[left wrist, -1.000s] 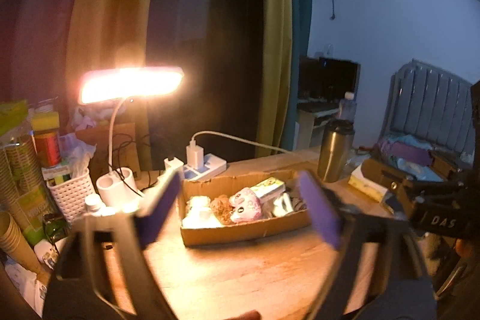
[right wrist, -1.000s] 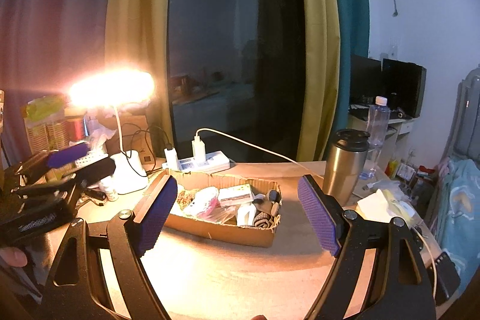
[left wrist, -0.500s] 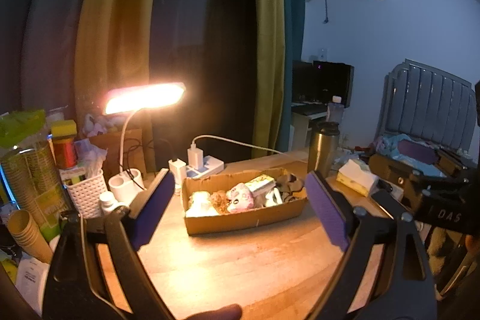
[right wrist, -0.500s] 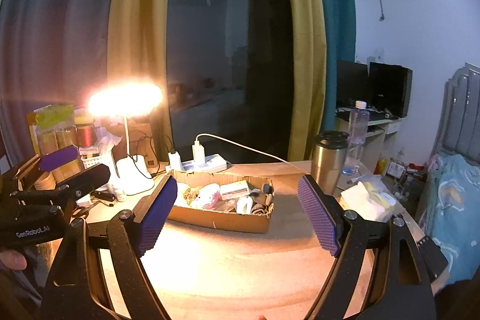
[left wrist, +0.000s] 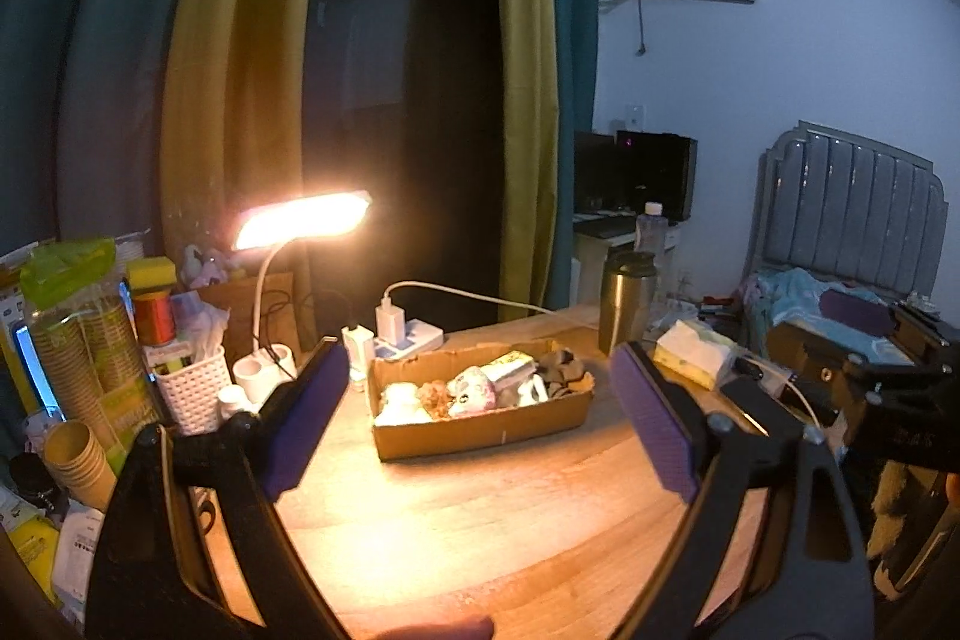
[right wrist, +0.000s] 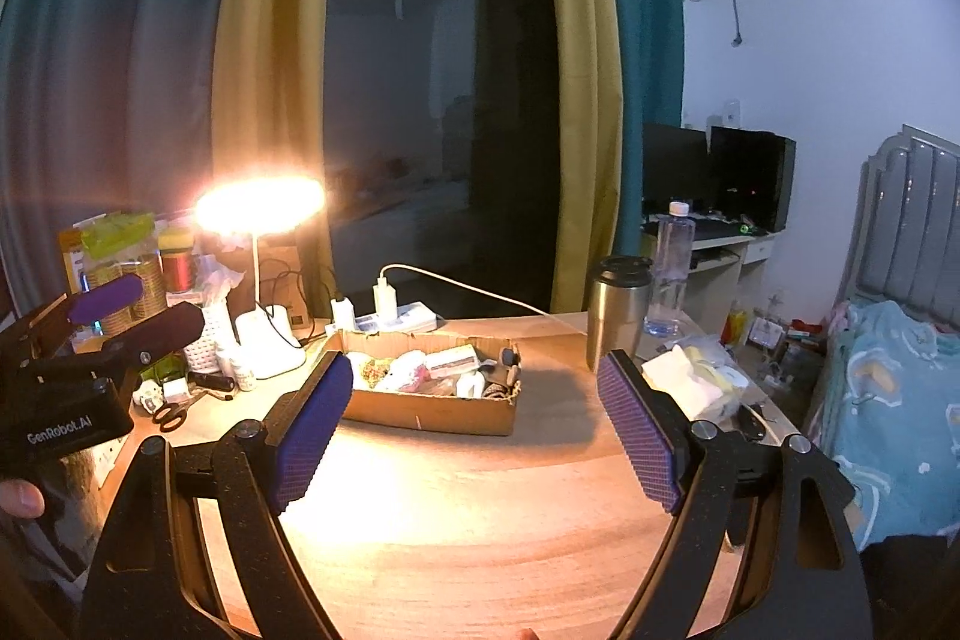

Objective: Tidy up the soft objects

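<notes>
Left wrist view. The left gripper [left wrist: 480,424] is held above the wooden table [left wrist: 480,520] with its purple pads spread wide and nothing between them. Beyond the tips stands the cardboard box [left wrist: 480,430], which holds the soft objects [left wrist: 474,391]: a pale lump, a brown fuzzy piece, a pink-and-white piece, a small printed packet and dark fabric at the right end, all packed touching one another. A lit desk lamp [left wrist: 300,220] throws glare over the box's left end. A steel tumbler [left wrist: 624,301] stands near the box's right end, and a power strip [left wrist: 408,337] lies just behind it.

Right wrist view. The right gripper [right wrist: 474,424] is likewise spread apart and empty, well short of the box, with bare tabletop between. The left tool appears at the left edge, also apart.

Judgement. With every soft piece lying in the box and both tools empty, the scene fits either a sorted box or one awaiting sorting; the frames do not settle which. Any pick from the box would likely go best from above, with the pads on a single piece and a light closing force, since such items deform and neighbours cling.
</notes>
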The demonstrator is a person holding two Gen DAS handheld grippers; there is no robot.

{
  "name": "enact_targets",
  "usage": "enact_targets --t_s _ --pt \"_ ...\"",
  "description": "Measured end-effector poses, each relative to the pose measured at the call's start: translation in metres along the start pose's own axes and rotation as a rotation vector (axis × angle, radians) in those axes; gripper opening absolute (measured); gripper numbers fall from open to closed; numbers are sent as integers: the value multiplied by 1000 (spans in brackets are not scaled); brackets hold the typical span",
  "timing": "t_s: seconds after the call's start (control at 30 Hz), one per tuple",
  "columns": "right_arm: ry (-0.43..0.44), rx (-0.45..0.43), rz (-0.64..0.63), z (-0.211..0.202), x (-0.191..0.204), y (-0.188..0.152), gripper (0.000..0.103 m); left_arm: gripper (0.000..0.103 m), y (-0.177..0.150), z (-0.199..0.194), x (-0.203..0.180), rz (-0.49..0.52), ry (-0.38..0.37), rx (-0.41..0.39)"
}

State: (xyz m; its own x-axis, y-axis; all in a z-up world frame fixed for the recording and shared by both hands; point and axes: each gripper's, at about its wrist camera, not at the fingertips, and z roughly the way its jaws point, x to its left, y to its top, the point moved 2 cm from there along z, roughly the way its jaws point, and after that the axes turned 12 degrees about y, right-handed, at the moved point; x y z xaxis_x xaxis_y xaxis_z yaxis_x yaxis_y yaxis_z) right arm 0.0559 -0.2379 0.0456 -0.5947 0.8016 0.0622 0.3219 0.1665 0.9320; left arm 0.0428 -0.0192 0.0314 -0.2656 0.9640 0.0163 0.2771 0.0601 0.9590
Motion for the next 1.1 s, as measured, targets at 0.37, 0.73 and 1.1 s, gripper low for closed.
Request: enact_targets --t_s 0.37,0.73,1.1 --pt "-24 -23 2 -17 -6 1 86 90 3 -6 -5 18 -14 -21" --pt "-24 -22 0 -18 -5 1 86 90 4 -8 -5 13 -14 -21" --pt "-24 -22 -1 -18 -5 1 86 90 6 -10 -6 15 -18 -23"
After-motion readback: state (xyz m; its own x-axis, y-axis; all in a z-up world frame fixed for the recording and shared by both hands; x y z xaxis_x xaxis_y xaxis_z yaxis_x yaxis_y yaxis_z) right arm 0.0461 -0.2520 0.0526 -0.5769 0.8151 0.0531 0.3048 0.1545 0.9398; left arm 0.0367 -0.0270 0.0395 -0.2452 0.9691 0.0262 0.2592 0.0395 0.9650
